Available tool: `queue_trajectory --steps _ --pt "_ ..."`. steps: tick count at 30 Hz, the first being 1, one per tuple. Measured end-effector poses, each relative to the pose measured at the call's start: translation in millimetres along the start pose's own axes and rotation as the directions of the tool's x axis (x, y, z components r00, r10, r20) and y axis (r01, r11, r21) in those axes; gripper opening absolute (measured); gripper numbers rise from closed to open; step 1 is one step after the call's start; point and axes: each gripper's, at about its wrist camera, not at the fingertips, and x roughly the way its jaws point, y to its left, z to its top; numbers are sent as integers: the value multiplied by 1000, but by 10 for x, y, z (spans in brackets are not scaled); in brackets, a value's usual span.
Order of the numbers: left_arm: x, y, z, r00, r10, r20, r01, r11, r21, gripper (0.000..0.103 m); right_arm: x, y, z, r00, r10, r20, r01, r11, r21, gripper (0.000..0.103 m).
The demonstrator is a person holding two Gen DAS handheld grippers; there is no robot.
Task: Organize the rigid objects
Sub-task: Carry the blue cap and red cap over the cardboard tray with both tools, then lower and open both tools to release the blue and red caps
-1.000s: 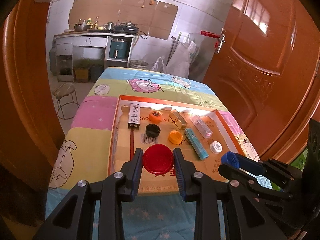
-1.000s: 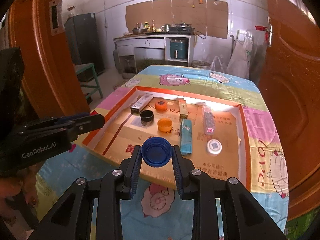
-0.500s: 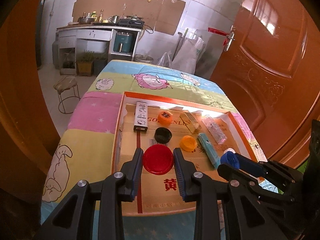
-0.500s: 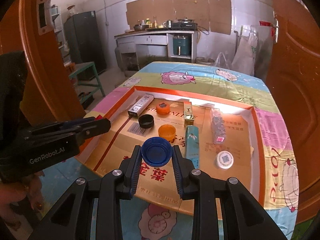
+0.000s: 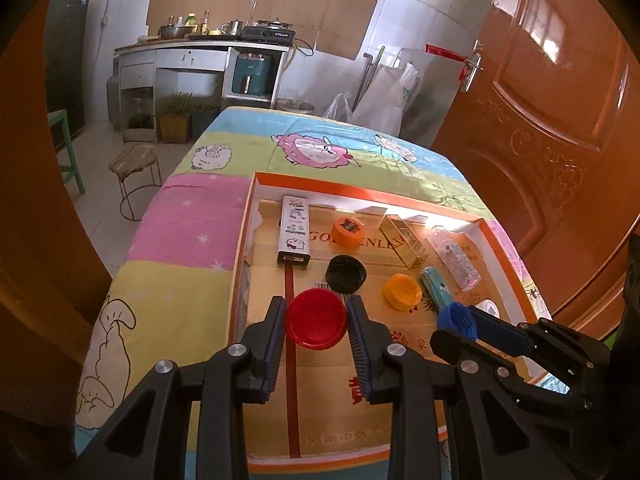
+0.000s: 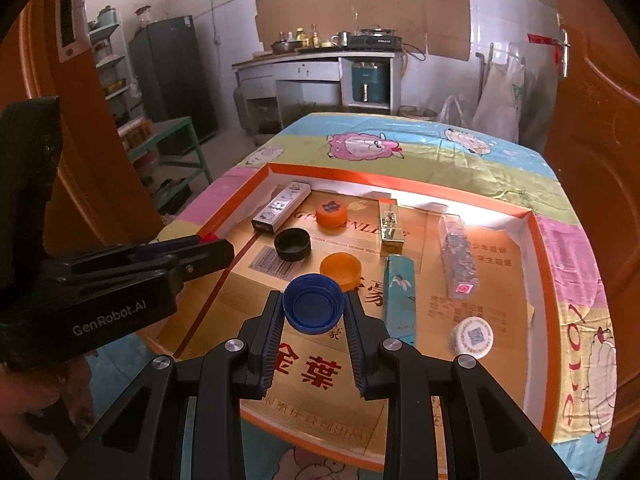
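Left claw gripped a red cap between its pads, held above the near part of a shallow orange-rimmed cardboard tray. Right claw, just beside it, clamped a blue cap open side up over the same tray. Just beyond the red cap lay a black cap; directly past the blue one sat an orange cap, with a teal box alongside. Farther in lay a second orange cap, a white printed box, a gold box, a clear patterned box and a white round lid. The tray rested on a surface covered by a cartoon-sheep cloth.
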Motion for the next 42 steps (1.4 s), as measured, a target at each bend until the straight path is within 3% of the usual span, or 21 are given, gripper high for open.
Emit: queue_trajectory --steps 16,36,42 --pt "212 81 -33 999 5 -35 -6 1000 -10 31 248 -20 -12 999 6 -34 -6 1000 -2 31" --pt "287 -84 -106 994 104 -20 -100 987 127 31 381 -5 -75 997 -41 -71 38 999 -35 31" --pt "287 -61 -97 996 89 -17 -86 989 122 32 392 11 -76 996 -47 -74 44 998 -48 31"
